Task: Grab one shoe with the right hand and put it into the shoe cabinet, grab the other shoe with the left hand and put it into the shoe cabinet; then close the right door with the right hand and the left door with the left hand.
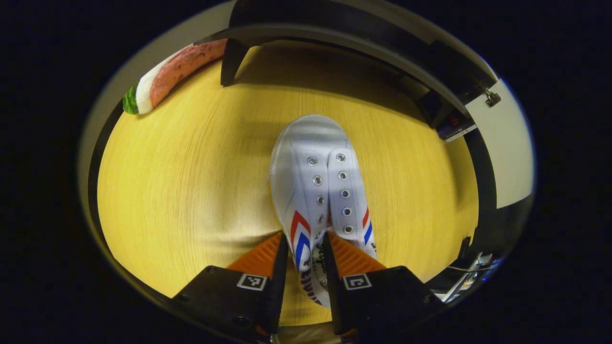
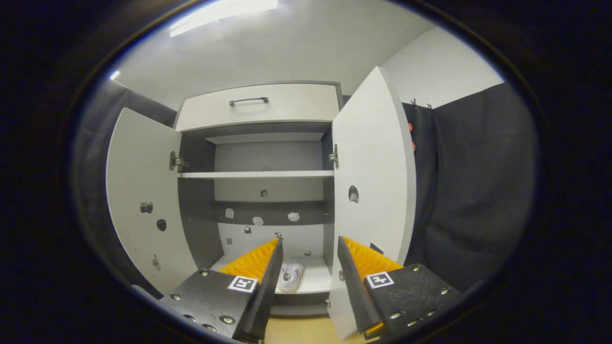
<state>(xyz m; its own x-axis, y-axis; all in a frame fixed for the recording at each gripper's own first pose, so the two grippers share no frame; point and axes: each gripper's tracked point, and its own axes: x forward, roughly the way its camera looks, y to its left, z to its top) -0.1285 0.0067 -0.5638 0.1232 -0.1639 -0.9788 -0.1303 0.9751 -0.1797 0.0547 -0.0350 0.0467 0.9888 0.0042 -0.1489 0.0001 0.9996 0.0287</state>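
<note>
Left claw [image 1: 306,265]: fingers closed on the heel end of a white canvas sneaker [image 1: 319,191], pinching its collar and tongue from either side. The shoe's long axis runs straight away from the claw, toe pointing forward along the fingers, sole toward the wooden floor [image 1: 191,191] below; whether it rests on the floor or hangs just above it I cannot tell. A watermelon-slice toy [image 1: 167,79] lies near the floor's far left edge, well apart.

Right claw [image 2: 308,267]: fingers parted, nothing between them, facing the shoe cabinet [image 2: 260,191] head-on. Both doors stand open, left door [image 2: 143,210] and right door [image 2: 373,181]. The other sneaker [image 2: 289,277] already sits on the bottom shelf [image 2: 313,279], toward its middle, seen through the gap between the fingers.

Judgement: the left-hand shoe is the one still out. Since the toe leads, it can go in toe-first beside the stored shoe. The right door is the nearer one to the right claw.
</note>
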